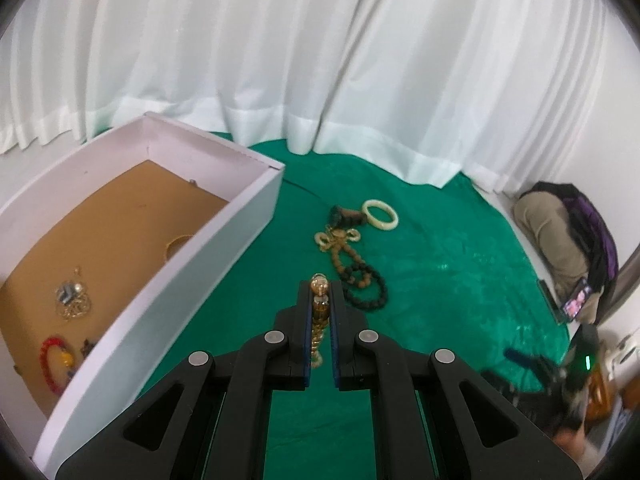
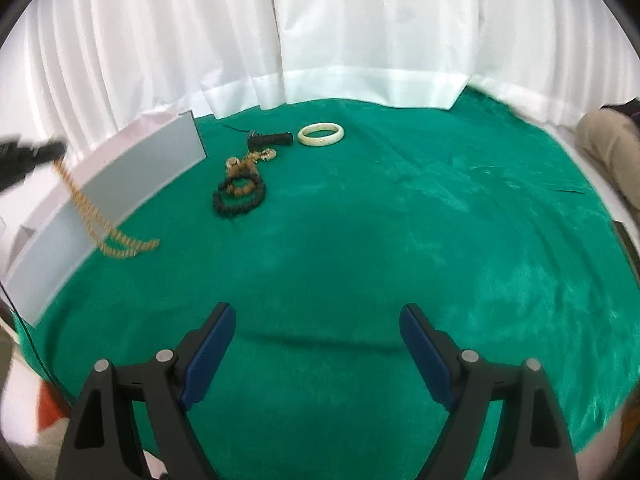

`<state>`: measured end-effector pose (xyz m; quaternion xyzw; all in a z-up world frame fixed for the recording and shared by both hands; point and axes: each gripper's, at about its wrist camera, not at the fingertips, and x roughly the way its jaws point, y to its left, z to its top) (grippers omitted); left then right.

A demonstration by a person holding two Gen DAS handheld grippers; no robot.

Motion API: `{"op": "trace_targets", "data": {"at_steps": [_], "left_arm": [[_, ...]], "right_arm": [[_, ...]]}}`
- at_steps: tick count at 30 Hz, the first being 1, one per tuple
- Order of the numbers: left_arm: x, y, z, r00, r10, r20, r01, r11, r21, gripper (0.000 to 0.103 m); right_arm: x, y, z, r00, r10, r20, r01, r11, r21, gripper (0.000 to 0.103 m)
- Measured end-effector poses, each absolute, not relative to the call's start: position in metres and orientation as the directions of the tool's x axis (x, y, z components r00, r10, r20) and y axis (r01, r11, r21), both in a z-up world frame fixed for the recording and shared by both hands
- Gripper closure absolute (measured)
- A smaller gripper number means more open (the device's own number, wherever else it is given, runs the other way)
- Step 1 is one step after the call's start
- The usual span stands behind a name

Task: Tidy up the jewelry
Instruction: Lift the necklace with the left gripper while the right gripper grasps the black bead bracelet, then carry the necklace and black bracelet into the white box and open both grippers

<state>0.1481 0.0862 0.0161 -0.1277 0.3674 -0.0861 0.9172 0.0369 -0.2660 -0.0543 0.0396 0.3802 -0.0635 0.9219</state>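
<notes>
My left gripper (image 1: 320, 288) is shut on a gold chain necklace (image 1: 319, 312), held above the green cloth beside the white box (image 1: 224, 240). In the right wrist view the left gripper (image 2: 56, 150) is at the far left with the gold chain (image 2: 100, 220) hanging down in front of the box wall (image 2: 120, 184). The box holds a gold jewelry clump (image 1: 72, 300), a red bead bracelet (image 1: 54, 360) and a gold bangle (image 1: 176, 244). On the cloth lie a cream bangle (image 1: 380, 215) (image 2: 321, 134), black and brown bead bracelets (image 1: 362, 280) (image 2: 239, 192) and a dark cylinder (image 1: 346, 216) (image 2: 270, 139). My right gripper (image 2: 318, 320) is open and empty over the cloth.
A green cloth (image 2: 400, 220) covers the table, with white curtains (image 1: 320, 60) behind. A person in beige sits at the right (image 1: 560, 248) next to a lit phone (image 1: 576, 300). Dark equipment stands at the lower right (image 1: 560, 380).
</notes>
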Motion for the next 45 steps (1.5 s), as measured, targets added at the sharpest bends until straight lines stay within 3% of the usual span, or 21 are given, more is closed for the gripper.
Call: {"op": "trace_targets", "data": {"at_steps": [6, 8, 10, 15, 17, 18, 23, 30, 37, 45], "left_arm": [[0.141, 0.095, 0.014, 0.717, -0.241, -0.654, 0.044, 0.952, -0.303, 0.098], [0.140, 0.096, 0.014, 0.717, -0.239, -0.655, 0.040, 0.952, -0.304, 0.098], [0.139, 0.099, 0.014, 0.716, -0.239, -0.655, 0.038, 0.951, -0.306, 0.098], [0.137, 0.103, 0.016, 0.716, -0.244, -0.654, 0.038, 0.949, -0.313, 0.098], [0.136, 0.105, 0.019, 0.718, -0.253, -0.648, 0.044, 0.946, -0.321, 0.098], [0.135, 0.106, 0.023, 0.720, -0.261, -0.643, 0.049, 0.943, -0.328, 0.098], [0.126, 0.115, 0.041, 0.735, -0.287, -0.614, 0.066, 0.932, -0.357, 0.098], [0.100, 0.140, 0.096, 0.787, -0.302, -0.538, 0.092, 0.920, -0.382, 0.098], [0.083, 0.201, 0.151, 0.846, -0.199, -0.495, 0.012, 0.935, -0.355, 0.098], [0.090, 0.281, 0.142, 0.853, 0.000, -0.522, -0.181, 0.938, -0.296, 0.098]], "right_arm": [[0.132, -0.280, -0.048, 0.627, 0.097, -0.773, 0.021, 0.990, 0.142, 0.019], [0.161, -0.271, -0.051, 0.607, 0.106, -0.787, -0.004, 0.991, 0.130, 0.047], [0.196, -0.257, -0.059, 0.577, 0.124, -0.807, -0.044, 0.992, 0.121, 0.055], [0.254, -0.222, -0.089, 0.512, 0.083, -0.855, -0.139, 0.990, 0.013, 0.057], [0.264, -0.216, -0.099, 0.490, 0.044, -0.870, -0.151, 0.988, -0.036, 0.085], [0.264, -0.213, -0.097, 0.504, 0.017, -0.863, -0.155, 0.985, -0.071, 0.090], [0.244, -0.218, -0.065, 0.541, 0.074, -0.838, -0.132, 0.991, 0.003, 0.090], [0.214, -0.195, 0.021, 0.642, 0.151, -0.752, -0.205, 0.979, 0.021, 0.090], [0.214, -0.133, 0.083, 0.684, 0.295, -0.667, -0.339, 0.938, 0.066, 0.090], [0.258, -0.015, 0.091, 0.618, 0.439, -0.653, -0.498, 0.861, 0.107, 0.090]]}}
